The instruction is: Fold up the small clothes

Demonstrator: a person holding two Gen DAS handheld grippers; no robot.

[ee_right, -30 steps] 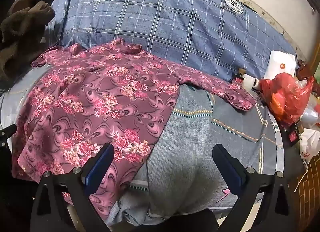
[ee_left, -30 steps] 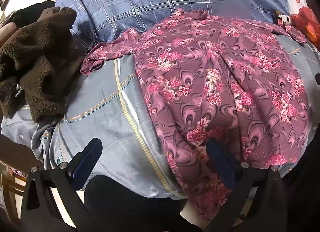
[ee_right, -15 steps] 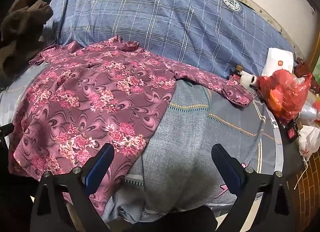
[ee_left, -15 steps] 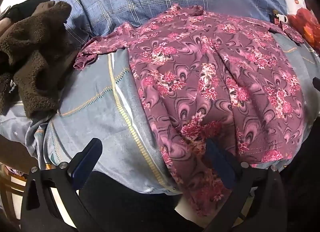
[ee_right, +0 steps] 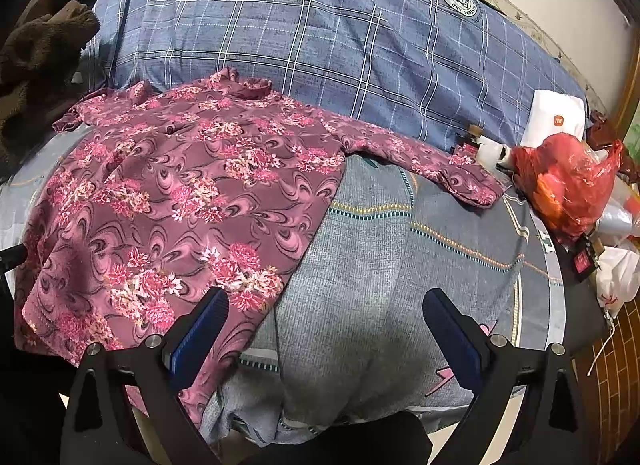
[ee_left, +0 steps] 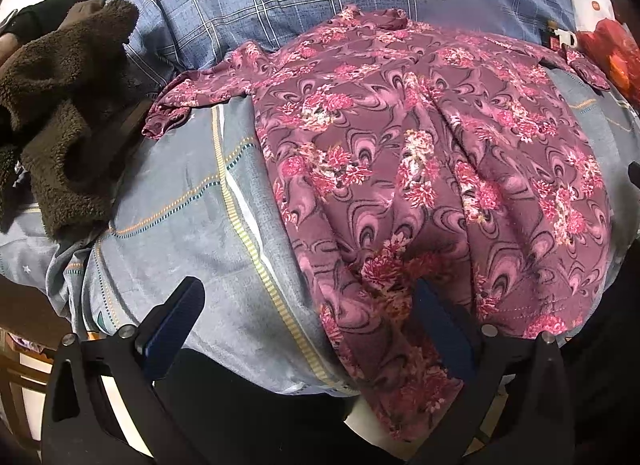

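A maroon floral long-sleeved top lies spread flat on the bed, collar toward the far side, hem hanging over the near edge. It also shows in the right wrist view, with its right sleeve stretched out to the right. My left gripper is open and empty, above the bed's near edge at the top's lower left hem. My right gripper is open and empty, its left finger over the top's lower right hem.
A grey-blue sheet covers the bed, with a blue plaid quilt behind. A brown fleece garment lies at the left. A red plastic bag, a white box and small items sit at the right.
Both grippers have drifted slightly back and up; the top sits a little lower and farther in both views. The top itself has not moved, and both grippers stay open.
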